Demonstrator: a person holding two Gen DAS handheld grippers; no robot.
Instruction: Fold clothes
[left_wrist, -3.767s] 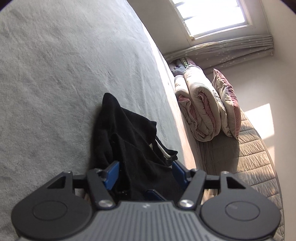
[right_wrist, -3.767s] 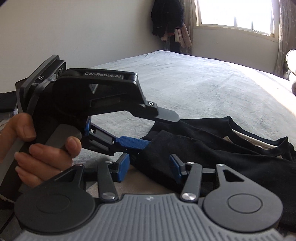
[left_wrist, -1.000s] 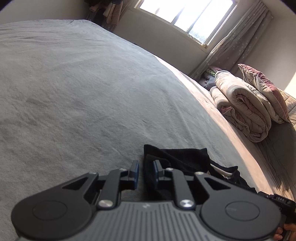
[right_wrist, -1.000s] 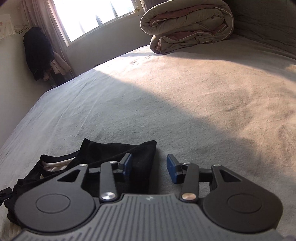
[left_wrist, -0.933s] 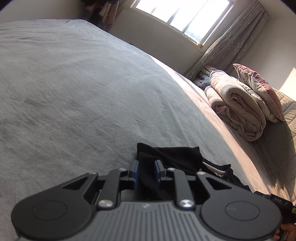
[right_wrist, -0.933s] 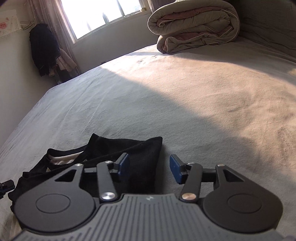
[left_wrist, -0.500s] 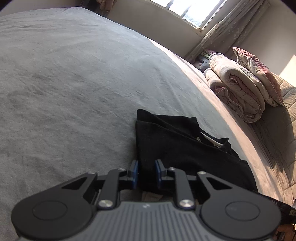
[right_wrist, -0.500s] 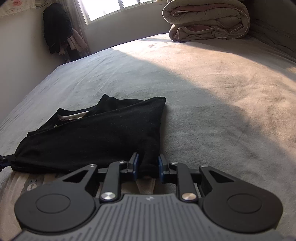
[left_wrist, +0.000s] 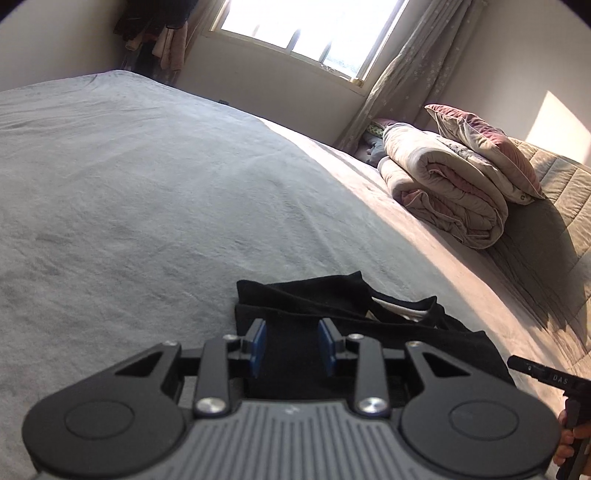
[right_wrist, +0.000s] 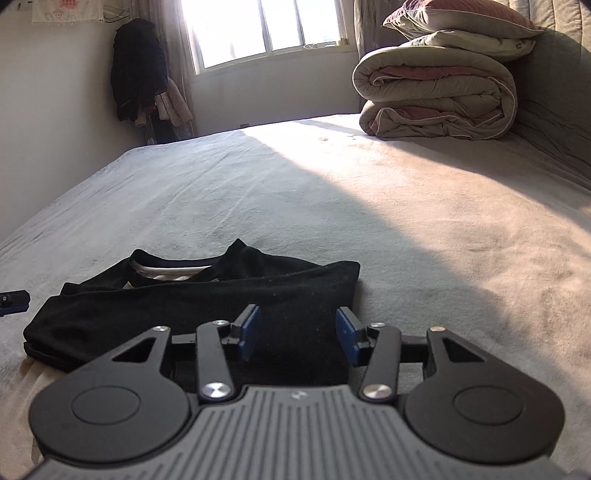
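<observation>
Black garment (right_wrist: 192, 295): laid doubled on bed (right_wrist: 406, 206). Left gripper (left_wrist: 291, 341) and right gripper (right_wrist: 297, 330): fingers spread, nothing held, poised over garment. Risk: layers may be dragged apart if only the top one is pinched.

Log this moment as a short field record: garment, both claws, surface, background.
garment: black garment, folded into a flat band on the bed, pale inner lining showing at the neckline
left claw: left claw open, over one end of the garment
right claw: right claw open, over the other end
surface: grey bed cover, partly sunlit
background: rolled duvet with pillow on top, window
</observation>
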